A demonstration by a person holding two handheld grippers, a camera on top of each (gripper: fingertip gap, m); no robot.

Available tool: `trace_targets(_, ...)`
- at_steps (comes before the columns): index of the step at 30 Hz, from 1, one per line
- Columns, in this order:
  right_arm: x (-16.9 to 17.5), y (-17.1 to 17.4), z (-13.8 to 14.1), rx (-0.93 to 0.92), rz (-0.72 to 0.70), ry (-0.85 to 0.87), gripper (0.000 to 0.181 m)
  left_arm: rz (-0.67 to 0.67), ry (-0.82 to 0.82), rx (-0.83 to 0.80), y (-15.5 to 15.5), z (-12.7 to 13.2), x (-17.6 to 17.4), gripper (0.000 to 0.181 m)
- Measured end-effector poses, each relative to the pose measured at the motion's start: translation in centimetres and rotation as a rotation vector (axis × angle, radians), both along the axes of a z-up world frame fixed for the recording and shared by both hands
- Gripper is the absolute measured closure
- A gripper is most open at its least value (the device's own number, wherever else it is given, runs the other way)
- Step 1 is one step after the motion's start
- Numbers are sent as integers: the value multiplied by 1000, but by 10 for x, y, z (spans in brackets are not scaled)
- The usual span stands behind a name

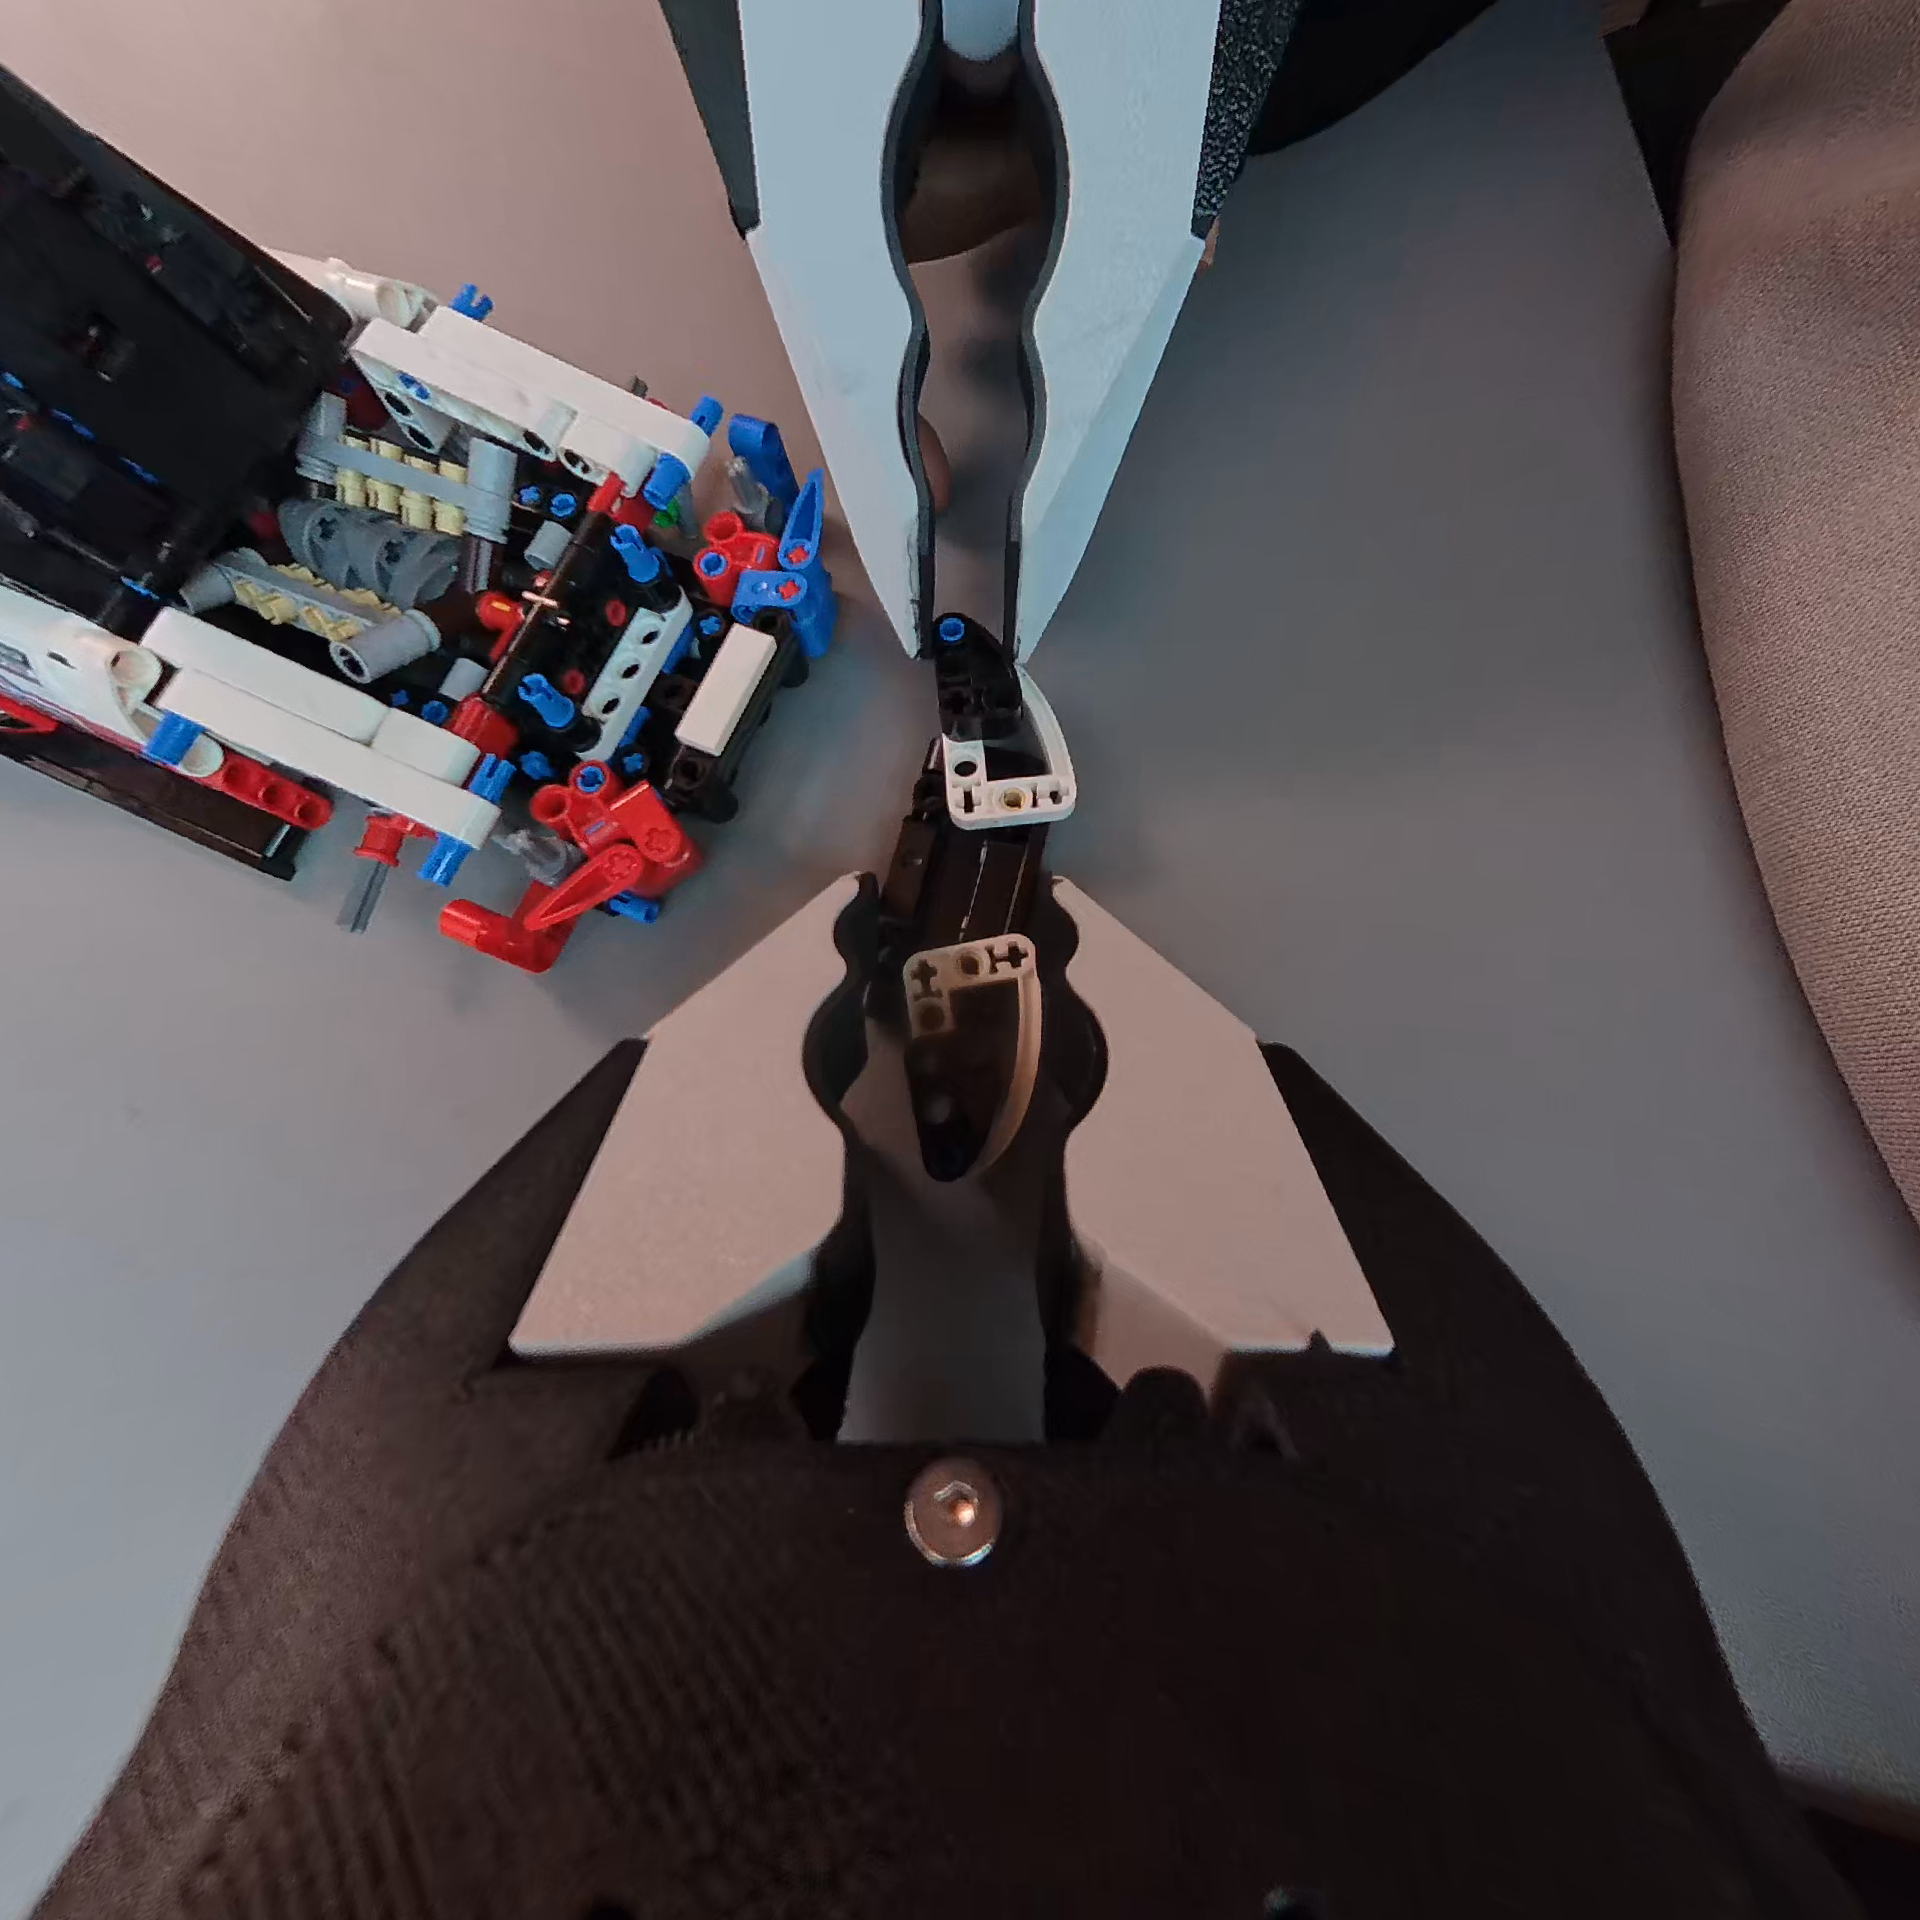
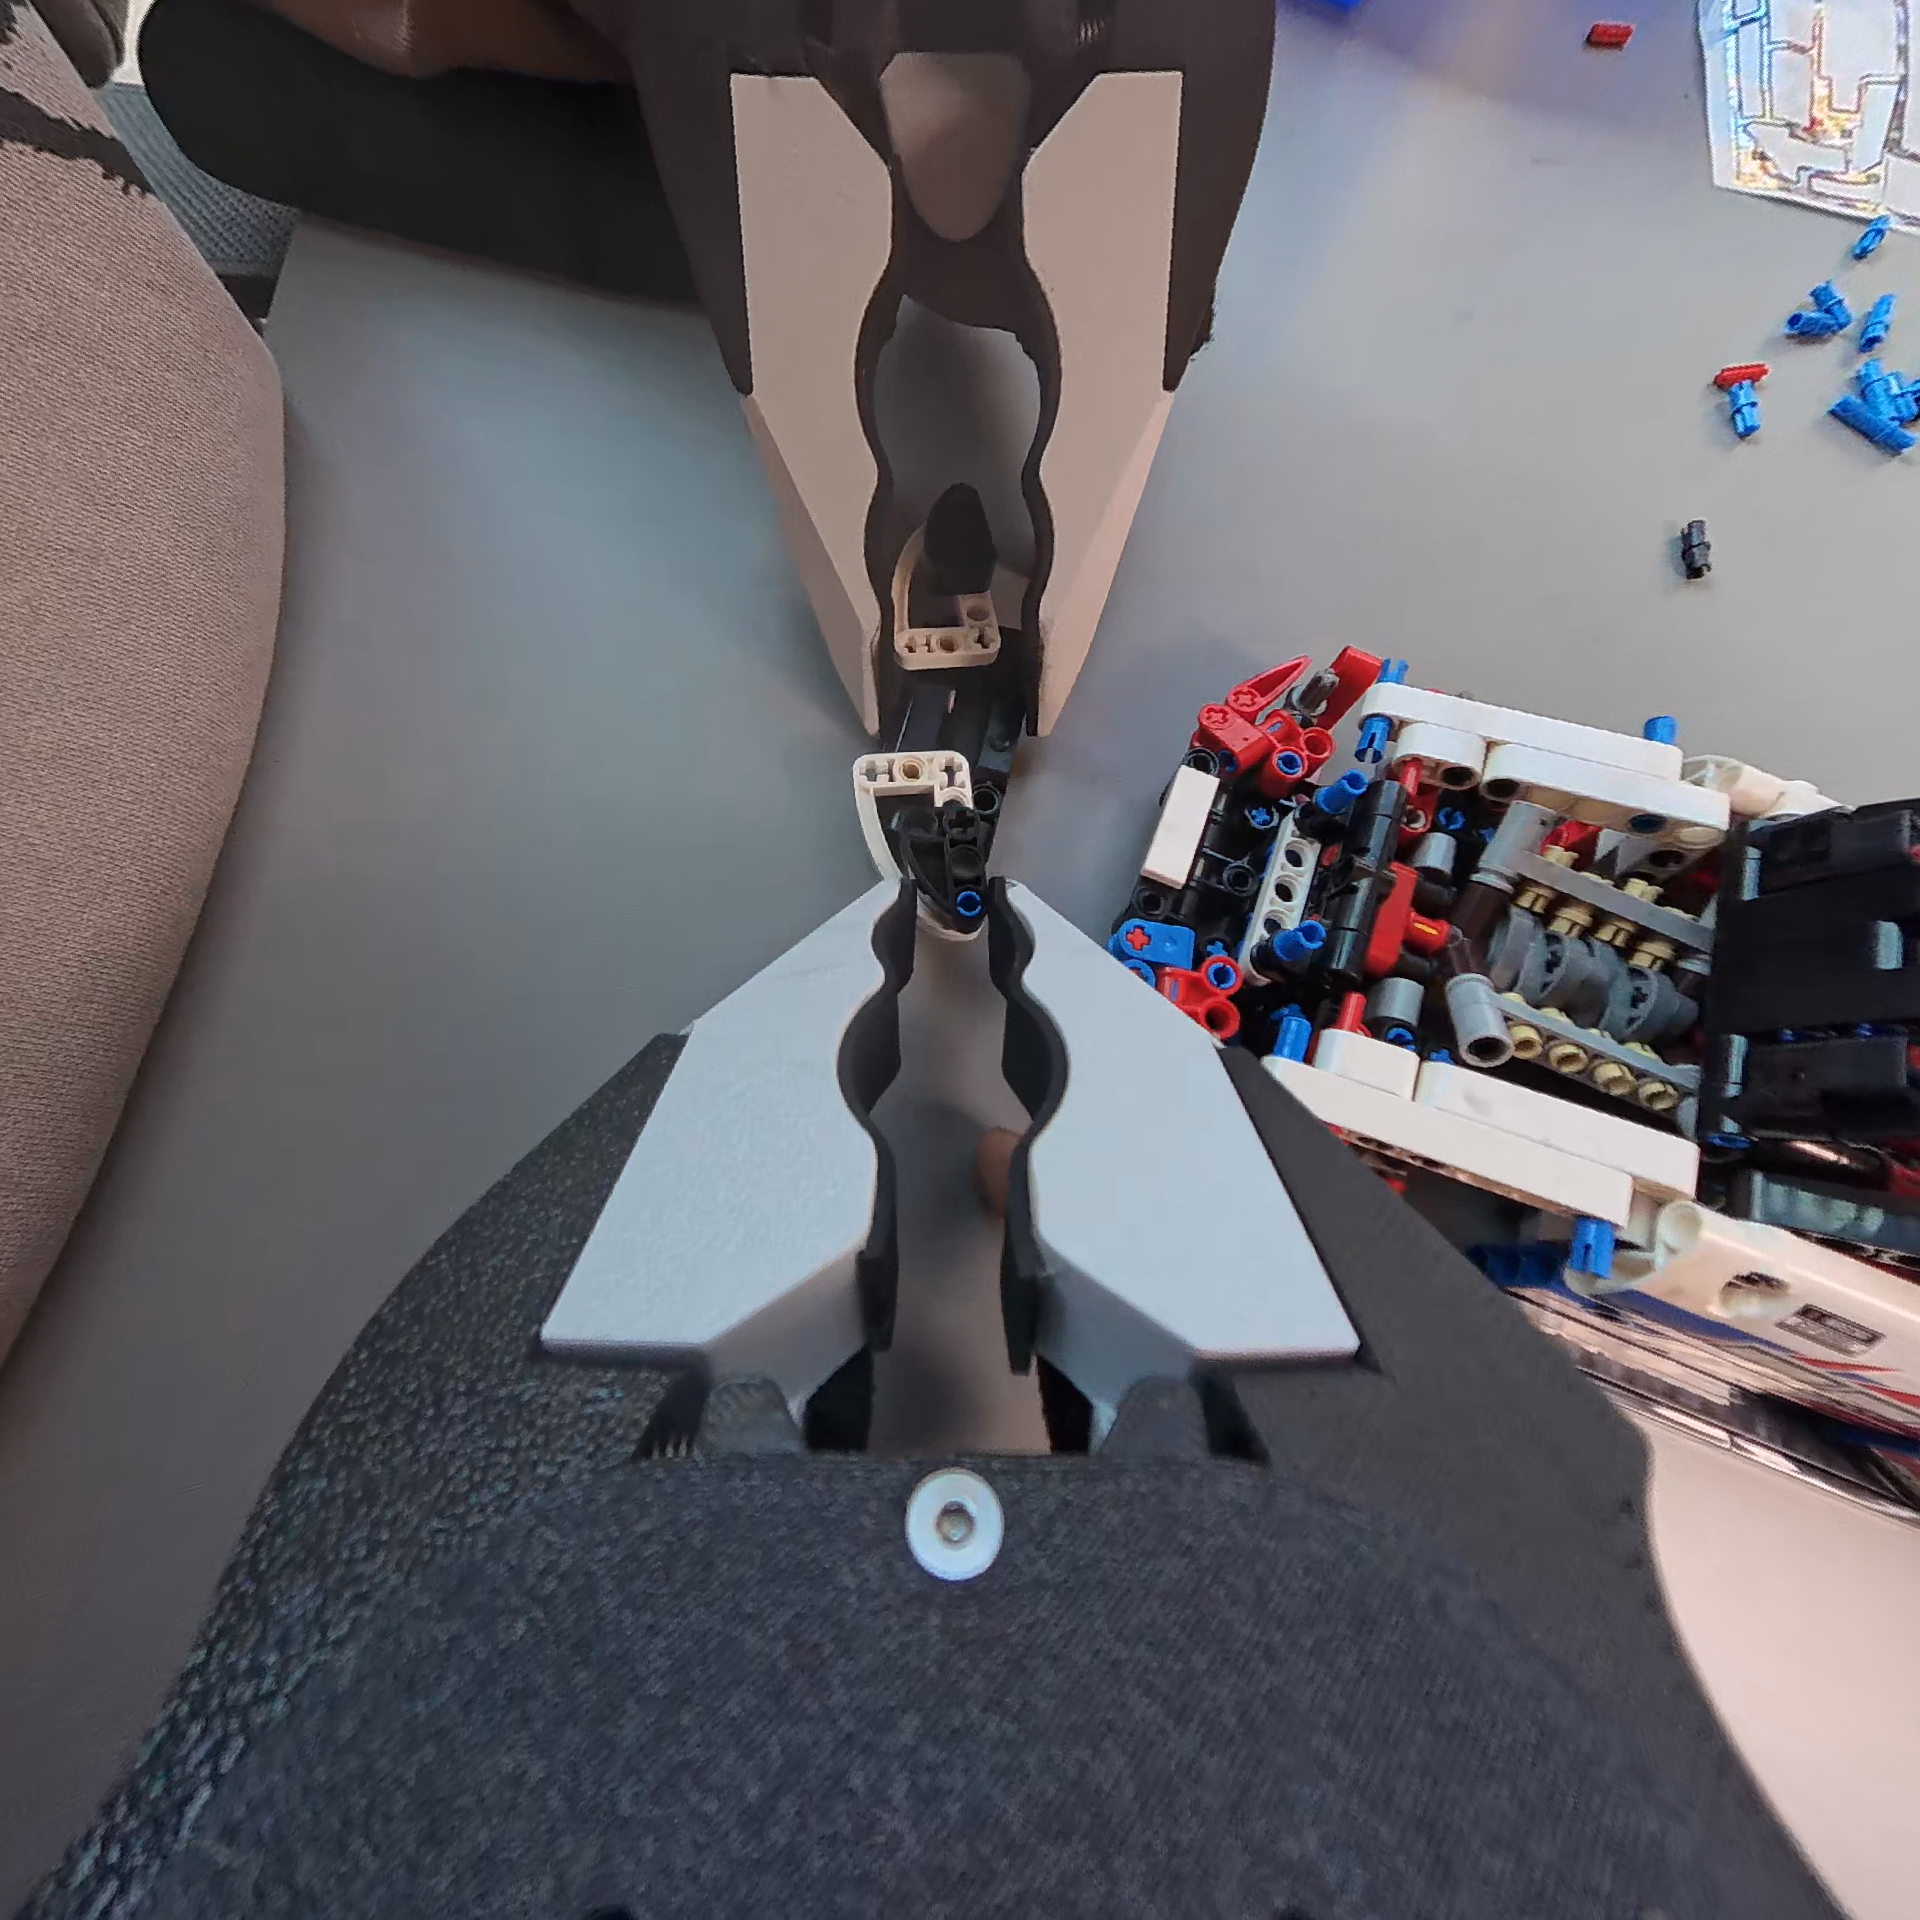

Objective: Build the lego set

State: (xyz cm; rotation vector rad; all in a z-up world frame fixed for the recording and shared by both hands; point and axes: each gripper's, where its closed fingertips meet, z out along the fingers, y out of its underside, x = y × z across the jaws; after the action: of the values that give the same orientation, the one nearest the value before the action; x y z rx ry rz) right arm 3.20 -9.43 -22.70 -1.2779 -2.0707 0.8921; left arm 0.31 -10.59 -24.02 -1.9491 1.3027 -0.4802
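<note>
A small black sub-assembly with a white curved panel at each end (image 1: 1006, 790) hangs between both grippers above the grey table (image 1: 1351, 675). My left gripper (image 1: 956, 894) is shut on one end, with one white panel lying between its fingers. My right gripper (image 1: 966, 649) comes from the top of the left wrist view and is shut on the other end, by a blue pin. In the right wrist view my right gripper (image 2: 954, 894) holds the sub-assembly (image 2: 914, 790) and the left gripper (image 2: 961, 727) faces it. The partly built white, black and red car model (image 1: 416, 582) lies to the side and also shows in the right wrist view (image 2: 1507, 935).
Loose blue pins (image 2: 1870, 405), a black pin (image 2: 1696, 548) and an instruction booklet (image 2: 1808, 104) lie on the table beyond the model. A person's fabric-covered leg (image 1: 1818, 623) borders the table edge and also shows in the right wrist view (image 2: 104, 623). Some 4 centimeters of space lies between my two pairs of fingers.
</note>
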Motion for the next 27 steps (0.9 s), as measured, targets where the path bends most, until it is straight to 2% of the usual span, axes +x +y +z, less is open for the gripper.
trace_targets(17,-2,11,3,3,-73,13,169,69,-13,-14,9,0,-10,154)
trace_targets(22,-4,27,48,14,-144,131,161,88,-66,-24,11,7,-15,147)
trace_targets(27,-32,70,93,148,-284,211,146,204,-210,41,31,34,-29,142)
